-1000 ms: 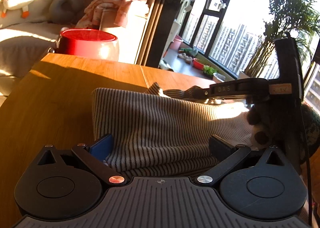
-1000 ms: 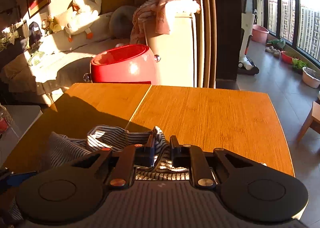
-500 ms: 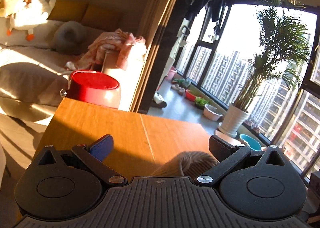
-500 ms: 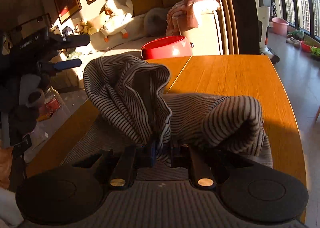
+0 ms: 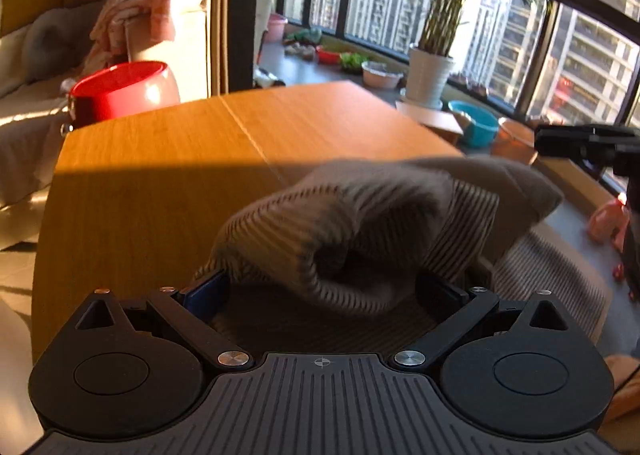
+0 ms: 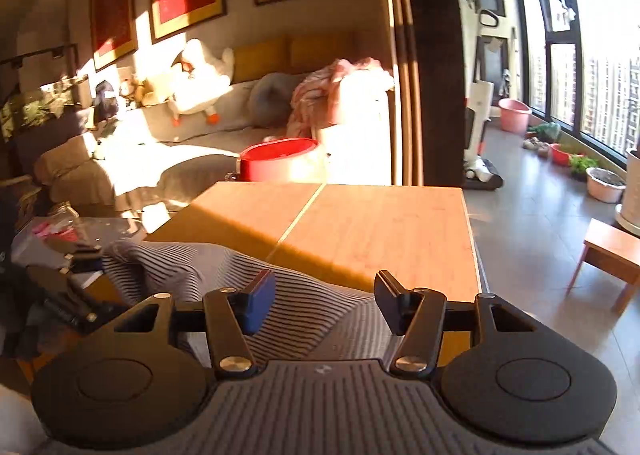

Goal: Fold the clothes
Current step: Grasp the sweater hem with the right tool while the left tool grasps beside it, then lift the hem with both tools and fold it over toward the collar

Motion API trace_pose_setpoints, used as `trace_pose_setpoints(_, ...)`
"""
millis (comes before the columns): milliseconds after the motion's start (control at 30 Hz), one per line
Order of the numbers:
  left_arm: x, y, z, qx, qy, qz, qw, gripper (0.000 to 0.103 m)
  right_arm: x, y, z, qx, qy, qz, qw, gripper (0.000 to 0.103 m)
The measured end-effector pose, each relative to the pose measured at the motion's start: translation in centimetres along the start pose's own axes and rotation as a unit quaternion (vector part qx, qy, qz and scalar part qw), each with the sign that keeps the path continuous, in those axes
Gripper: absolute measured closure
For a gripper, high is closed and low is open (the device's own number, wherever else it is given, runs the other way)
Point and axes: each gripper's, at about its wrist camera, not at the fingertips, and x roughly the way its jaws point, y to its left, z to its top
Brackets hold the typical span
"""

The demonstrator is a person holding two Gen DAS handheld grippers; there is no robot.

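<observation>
Striped garment (image 5: 360, 231) bunched at near edge of wooden surface (image 5: 168, 175) — motion-blurred, far folds unclear. Left claw (image 5: 320, 291) spread wide, cloth drooping between. Right claw (image 6: 324, 303) apart, above garment.

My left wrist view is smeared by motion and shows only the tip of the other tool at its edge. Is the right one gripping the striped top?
Observer: No. The right gripper has its jaws spread apart. The striped top shows below and between them, and nothing is clamped.
Operator: Where does the cloth sit from that side?
Observer: It covers the near left part of the table and runs off toward the left edge of the right wrist view. The wood past the right jaw is bare and sunlit.
</observation>
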Motion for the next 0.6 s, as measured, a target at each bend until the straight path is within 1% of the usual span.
trace_pose_setpoints(67,-0.8,1.1,0.6,-0.037,-0.017,-0.015,0.9990,0.004,1.9,-1.2,-0.6,0.027,0.031,-0.007,0.999,0.048)
trace_pose_setpoints(167,-2.0,2.6,1.4,-0.093,-0.043,-0.037,0.9940,0.004,4.1,-1.9,-2.3,0.050,0.070,-0.007,0.996,0.047)
trace_pose_setpoints(267,-3.1,4.2,2.3,-0.149,-0.068,-0.059,0.9847,0.003,5.2,-2.4,-3.5,0.071,0.083,-0.002,0.994,0.045)
trace_pose_setpoints(300,-2.9,4.7,3.0,-0.178,-0.073,-0.071,0.9788,0.003,5.3,-2.4,-3.6,0.070,0.083,-0.003,0.994,0.045)
trace_pose_setpoints(433,0.3,5.6,5.0,-0.232,-0.050,-0.086,0.9676,0.005,5.7,-2.3,-4.0,0.066,0.087,-0.009,0.994,0.043)
trace_pose_setpoints(467,1.0,5.3,4.9,-0.231,-0.040,-0.078,0.9690,0.006,5.8,-2.1,-3.9,0.063,0.088,-0.011,0.994,0.043)
trace_pose_setpoints(533,2.0,5.0,4.3,-0.210,-0.025,-0.059,0.9757,0.018,5.5,-2.0,-4.0,0.058,0.090,-0.012,0.994,0.043)
trace_pose_setpoints(600,1.8,4.6,3.5,-0.187,-0.023,-0.047,0.9809,0.023,5.3,-2.2,-4.4,0.056,0.095,-0.014,0.994,0.043)
